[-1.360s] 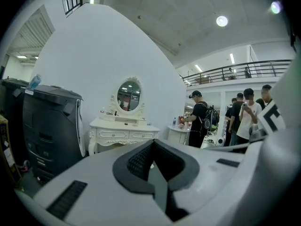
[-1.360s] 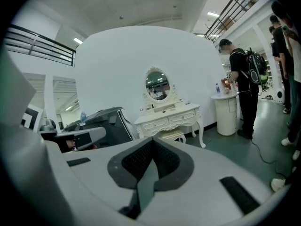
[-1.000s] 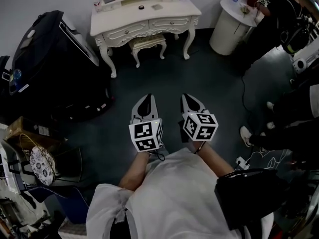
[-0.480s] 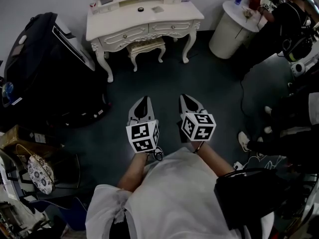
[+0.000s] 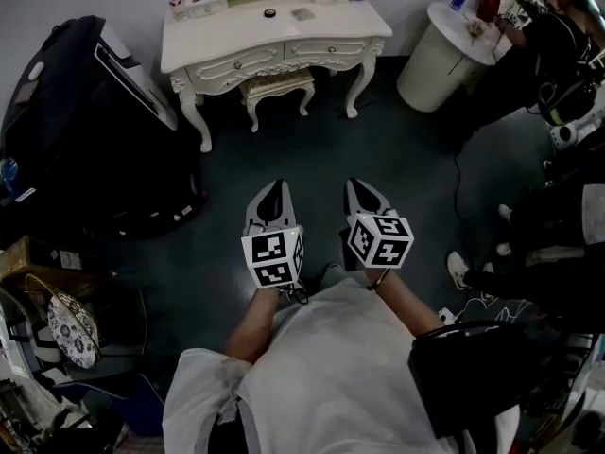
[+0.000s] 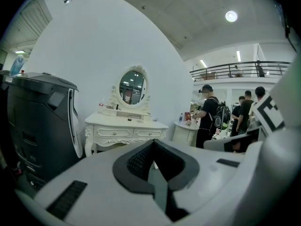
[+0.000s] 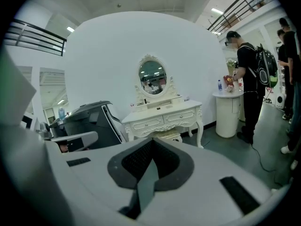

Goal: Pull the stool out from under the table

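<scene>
Looming biggest is the bulky black machine [image 5: 85, 130], parked just left of the white carved dressing table [image 5: 274, 36] with curvy legs, and a white round pedestal stand [image 5: 440, 60] sits off to that table's right. The small cream cushioned stool [image 5: 276, 85] is tucked under the table between its legs, not pulled out yet. Left gripper [image 5: 272, 189] and right gripper [image 5: 357, 187] hang side by side well apart from the table, both pointing at it, jaws pressed together with nothing in them.
</scene>
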Tool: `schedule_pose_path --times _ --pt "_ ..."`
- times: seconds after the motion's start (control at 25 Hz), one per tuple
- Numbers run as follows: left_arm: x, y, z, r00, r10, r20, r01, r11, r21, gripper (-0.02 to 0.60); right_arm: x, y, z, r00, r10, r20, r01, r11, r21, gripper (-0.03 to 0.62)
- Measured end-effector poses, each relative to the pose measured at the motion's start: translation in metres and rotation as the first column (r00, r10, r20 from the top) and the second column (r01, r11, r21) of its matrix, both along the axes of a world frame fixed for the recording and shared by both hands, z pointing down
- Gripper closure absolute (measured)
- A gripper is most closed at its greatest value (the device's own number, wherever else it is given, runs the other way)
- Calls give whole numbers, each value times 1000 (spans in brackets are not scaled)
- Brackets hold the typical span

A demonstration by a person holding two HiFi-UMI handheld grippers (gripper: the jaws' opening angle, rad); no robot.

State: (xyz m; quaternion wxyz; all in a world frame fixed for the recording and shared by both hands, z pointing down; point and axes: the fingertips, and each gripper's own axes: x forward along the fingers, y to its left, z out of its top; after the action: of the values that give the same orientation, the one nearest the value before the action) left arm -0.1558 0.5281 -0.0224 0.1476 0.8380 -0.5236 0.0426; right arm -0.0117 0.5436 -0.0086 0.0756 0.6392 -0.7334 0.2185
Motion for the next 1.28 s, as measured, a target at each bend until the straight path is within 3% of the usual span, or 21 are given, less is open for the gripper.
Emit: schedule_pose_path --times 0.32,0.64,1.28 --pt "3 -24 13 999 -26 24 27 999 -23 583 12 -32 10 1000 -3 20 4 1000 -10 594" --pt "19 -85 7 995 -85 57 86 996 -13 583 38 -104 9 999 -37 38 37 999 -5 594" --pt "94 -207 10 976 -191 101 197 979 -53 583 135 -247 11 993 -106 52 109 993 -46 594"
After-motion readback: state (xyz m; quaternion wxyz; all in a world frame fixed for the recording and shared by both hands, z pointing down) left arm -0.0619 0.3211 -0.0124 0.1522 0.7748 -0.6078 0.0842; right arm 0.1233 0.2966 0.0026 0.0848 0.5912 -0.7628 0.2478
